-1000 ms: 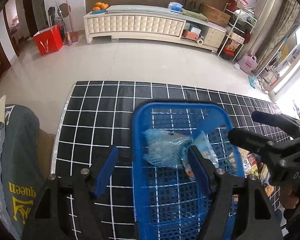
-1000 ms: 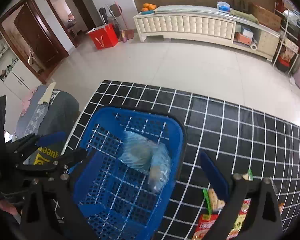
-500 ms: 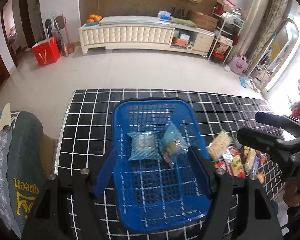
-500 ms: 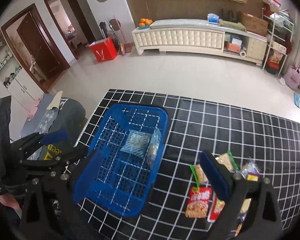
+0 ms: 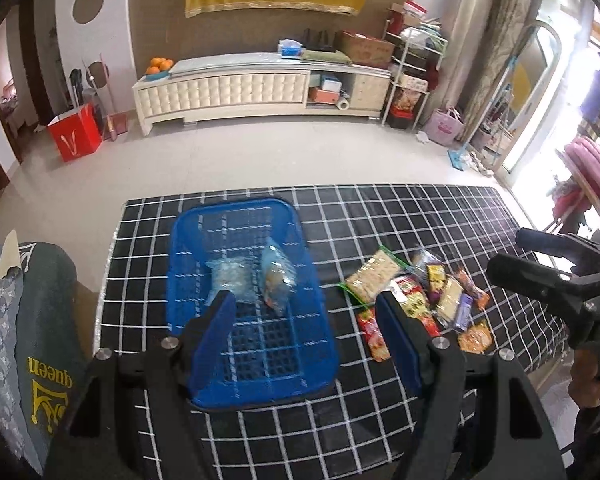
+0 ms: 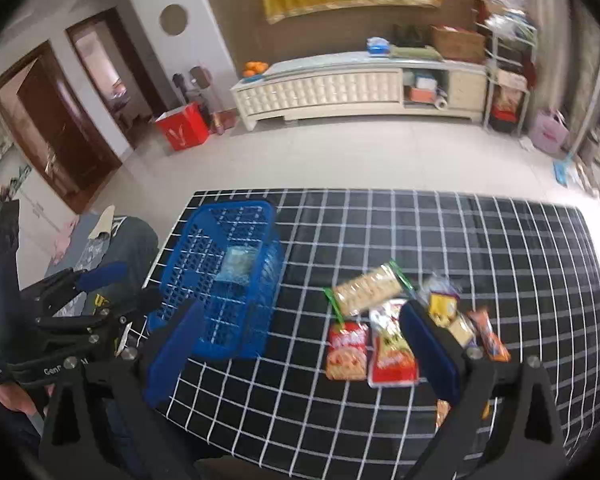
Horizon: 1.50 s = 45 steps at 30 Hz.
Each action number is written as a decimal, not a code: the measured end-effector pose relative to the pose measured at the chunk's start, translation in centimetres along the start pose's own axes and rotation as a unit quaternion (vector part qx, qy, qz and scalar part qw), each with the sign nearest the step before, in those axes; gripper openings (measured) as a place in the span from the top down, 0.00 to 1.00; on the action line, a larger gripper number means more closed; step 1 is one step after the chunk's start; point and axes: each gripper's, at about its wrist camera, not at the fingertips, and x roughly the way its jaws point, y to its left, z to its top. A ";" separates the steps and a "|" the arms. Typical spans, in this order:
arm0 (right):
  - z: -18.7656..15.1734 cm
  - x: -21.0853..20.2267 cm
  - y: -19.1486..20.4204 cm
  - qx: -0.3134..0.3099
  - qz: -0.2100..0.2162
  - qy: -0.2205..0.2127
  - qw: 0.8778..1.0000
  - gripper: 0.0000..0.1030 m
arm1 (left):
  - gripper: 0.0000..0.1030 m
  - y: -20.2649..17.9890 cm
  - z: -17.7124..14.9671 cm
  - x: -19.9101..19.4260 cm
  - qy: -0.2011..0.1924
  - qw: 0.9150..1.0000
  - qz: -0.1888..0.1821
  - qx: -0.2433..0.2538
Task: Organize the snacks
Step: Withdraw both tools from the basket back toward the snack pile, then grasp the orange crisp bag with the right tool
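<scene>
Flanking bare grid — basket (image 5: 180, 280), snack pile (image 6: 388, 344).

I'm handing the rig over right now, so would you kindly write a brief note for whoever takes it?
Left gripper: open, empty, above the blue basket.
Right gripper: open, empty, above the loose snacks.
Done: two clear-wrapped packets lie in the basket, at the table's left end.
Left: the pile of snacks on the checked tablecloth to the basket's right, cracker pack included, goes in next.
</scene>
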 end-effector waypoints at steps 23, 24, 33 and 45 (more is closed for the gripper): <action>-10.2 2.0 -16.0 0.114 -0.043 0.068 0.990 0.03 | 0.32 -14.7 -5.3 8.8 0.084 0.993 -0.036 0.068; -10.6 2.4 -16.6 0.120 -0.047 0.076 0.989 0.03 | 0.32 -14.9 -5.5 9.2 0.088 0.993 -0.037 0.065; -15.3 7.3 -22.7 0.225 -0.072 0.155 0.959 0.03 | 0.32 -16.6 -8.5 15.9 0.158 0.985 -0.061 0.040; -15.9 12.8 -25.1 0.303 -0.061 0.193 0.931 0.03 | 0.32 -18.5 -9.3 21.3 0.192 0.977 -0.076 0.060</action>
